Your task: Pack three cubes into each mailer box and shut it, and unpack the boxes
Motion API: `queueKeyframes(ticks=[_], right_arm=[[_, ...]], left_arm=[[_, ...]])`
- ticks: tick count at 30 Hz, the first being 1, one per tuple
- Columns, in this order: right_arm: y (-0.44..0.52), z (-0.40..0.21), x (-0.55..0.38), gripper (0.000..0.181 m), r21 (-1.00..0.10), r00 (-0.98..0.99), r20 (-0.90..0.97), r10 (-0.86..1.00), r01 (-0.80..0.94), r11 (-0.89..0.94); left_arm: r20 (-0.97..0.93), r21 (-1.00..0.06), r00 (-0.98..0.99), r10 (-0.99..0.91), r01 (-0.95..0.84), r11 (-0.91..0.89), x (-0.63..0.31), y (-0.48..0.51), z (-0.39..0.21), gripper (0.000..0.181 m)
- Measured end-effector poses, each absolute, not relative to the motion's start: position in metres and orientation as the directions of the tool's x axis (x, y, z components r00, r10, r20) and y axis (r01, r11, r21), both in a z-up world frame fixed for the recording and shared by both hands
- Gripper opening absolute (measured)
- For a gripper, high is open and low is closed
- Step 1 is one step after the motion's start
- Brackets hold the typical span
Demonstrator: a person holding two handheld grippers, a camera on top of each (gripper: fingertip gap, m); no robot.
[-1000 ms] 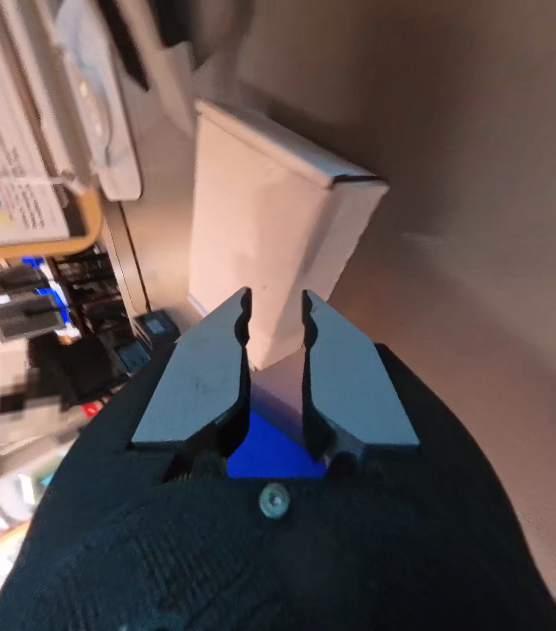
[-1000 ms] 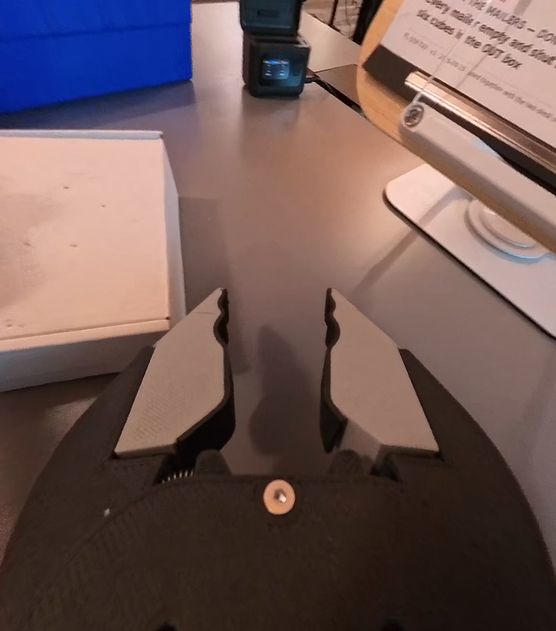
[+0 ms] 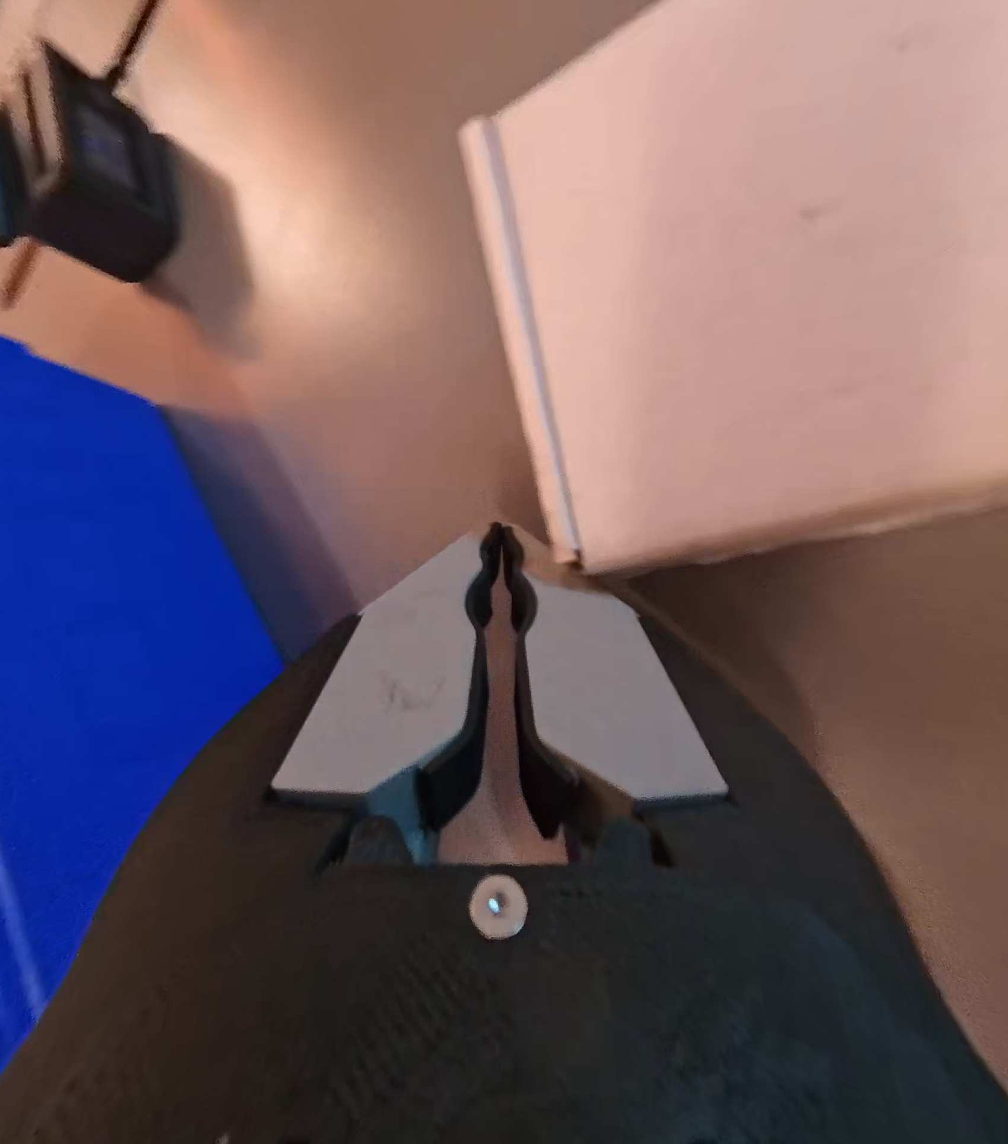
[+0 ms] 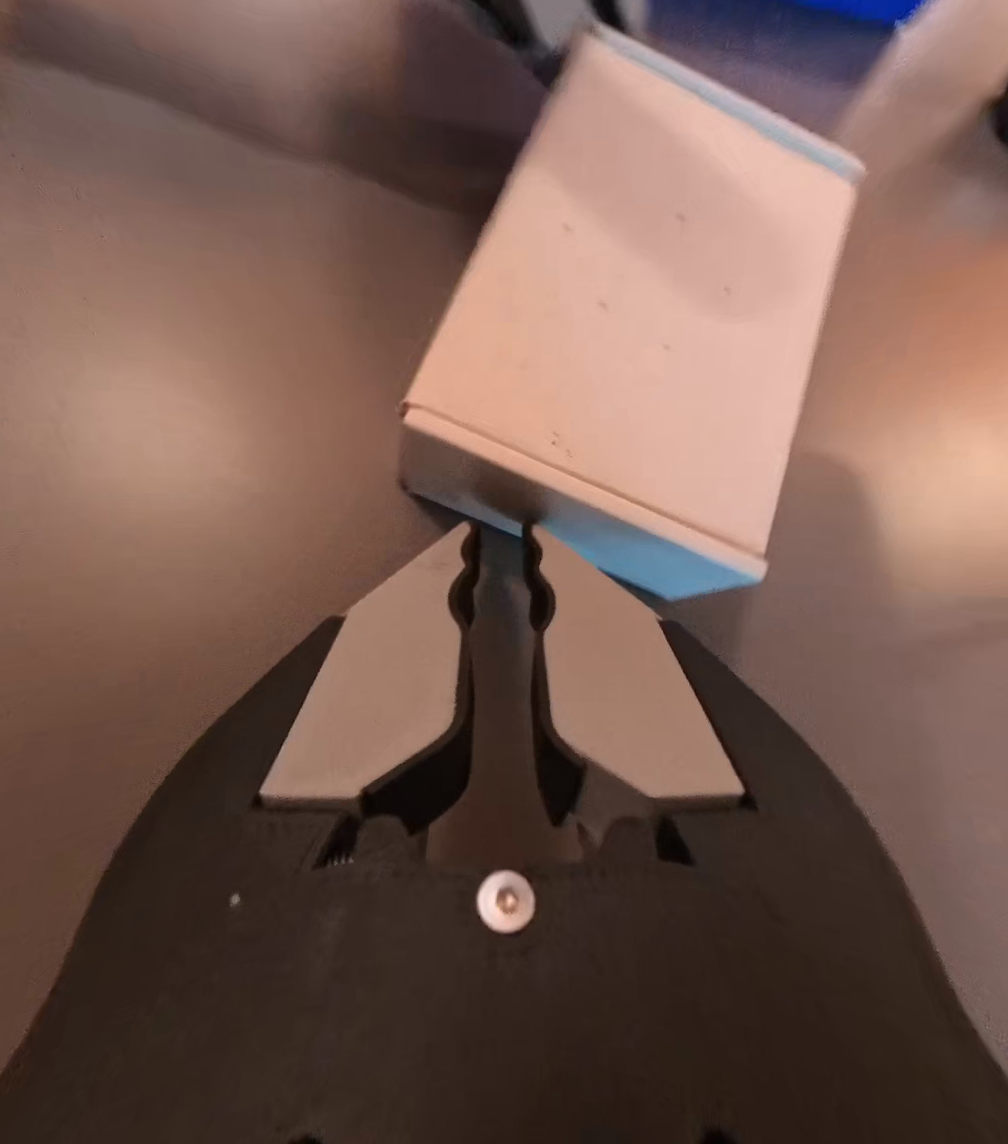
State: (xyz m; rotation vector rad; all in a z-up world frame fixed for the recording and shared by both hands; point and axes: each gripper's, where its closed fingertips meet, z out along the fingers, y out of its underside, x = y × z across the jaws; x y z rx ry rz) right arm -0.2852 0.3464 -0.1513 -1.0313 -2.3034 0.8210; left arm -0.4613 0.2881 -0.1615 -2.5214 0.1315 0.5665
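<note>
Squarely caught the white mailer box (image 4: 613, 322) shut, lid down, straight ahead of the right gripper (image 4: 498, 532) and angled off to its right. Found the box's near front wall touching, or all but touching, the fingertips (image 4: 447, 557); too blurred to say which. Saw the right jaws parted by a narrow slot, with only grey tabletop (image 4: 149, 402) showing through and nothing held. Made out a pale blurred shape (image 4: 953, 433) past the box on that gripper's right, not identifiable.

Caught the left gripper (image 3: 500, 545) pinched fully together, tips meeting, empty. Found a white box (image 3: 798, 278) ahead and to its right, closed, near corner just beside the tips; could not tell whether touching, nor whether the same box as in the other view. Noted a blue panel (image 3: 56, 619) close along the left side of that gripper, and a black device (image 3: 99, 186) with a cable farther ahead on the left, well apart from the box. Recorded bare tabletop between them, all softened by motion blur.
</note>
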Motion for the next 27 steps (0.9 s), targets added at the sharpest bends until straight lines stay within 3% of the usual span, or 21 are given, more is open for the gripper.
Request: queueKeyframes(ticks=[5,8,15,18,27], right_arm=[[0.408,-0.156,-0.293,0.013,-0.622,-0.399,0.284,0.872,0.615,0.484],[0.421,-0.161,-0.291,0.015,-0.613,-0.343,0.242,0.908,0.671,0.417],[0.434,-0.169,-0.298,0.013,-0.635,-0.239,0.166,0.957,0.717,0.289],[0.418,-0.169,-0.3,0.001,-0.66,-0.302,0.127,0.945,0.686,0.308],[0.393,-0.155,-0.287,0.0,-0.638,-0.469,0.204,0.859,0.602,0.48]], left_arm=[[-0.217,-0.554,0.974,-0.066,-0.179,-0.813,-0.417,0.291,-0.16,0.0],[-0.341,-0.523,0.94,-0.025,-0.212,-0.825,-0.44,0.291,-0.157,0.0],[-0.358,-0.499,0.931,-0.073,-0.257,-0.828,-0.429,0.289,-0.17,0.0],[-0.339,-0.501,0.934,-0.11,-0.278,-0.819,-0.42,0.286,-0.17,0.0],[-0.279,-0.519,0.922,-0.268,-0.38,-0.766,-0.385,0.275,-0.151,0.0]])
